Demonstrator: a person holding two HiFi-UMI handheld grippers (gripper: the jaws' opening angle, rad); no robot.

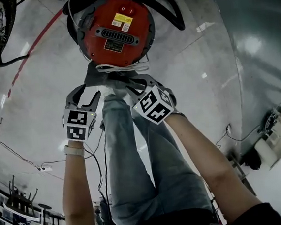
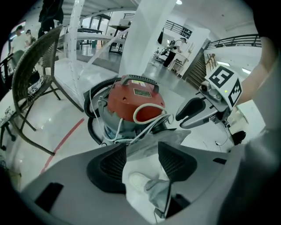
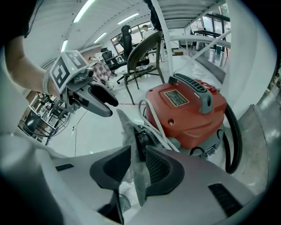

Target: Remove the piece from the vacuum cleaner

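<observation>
A red vacuum cleaner [image 1: 115, 30] stands on the floor ahead of me, with a white cord [image 1: 126, 66] looped at its near side. A flat grey piece [image 1: 100, 76] sticks out from that side. My right gripper [image 1: 128, 86] is shut on it; in the right gripper view the thin grey piece [image 3: 131, 136] stands pinched between the pads. My left gripper [image 1: 86, 94] hangs just left of the piece with its jaws wide apart. In the left gripper view the piece's edge [image 2: 149, 147] lies across beyond the open pads, untouched.
A black hose [image 1: 165, 8] curls round the vacuum's far side. A wicker chair [image 2: 30, 74] stands to the left, near a red floor line [image 1: 30, 48]. My own jeans legs [image 1: 135, 159] are below the grippers. Thin cables [image 1: 37, 166] trail on the floor at left.
</observation>
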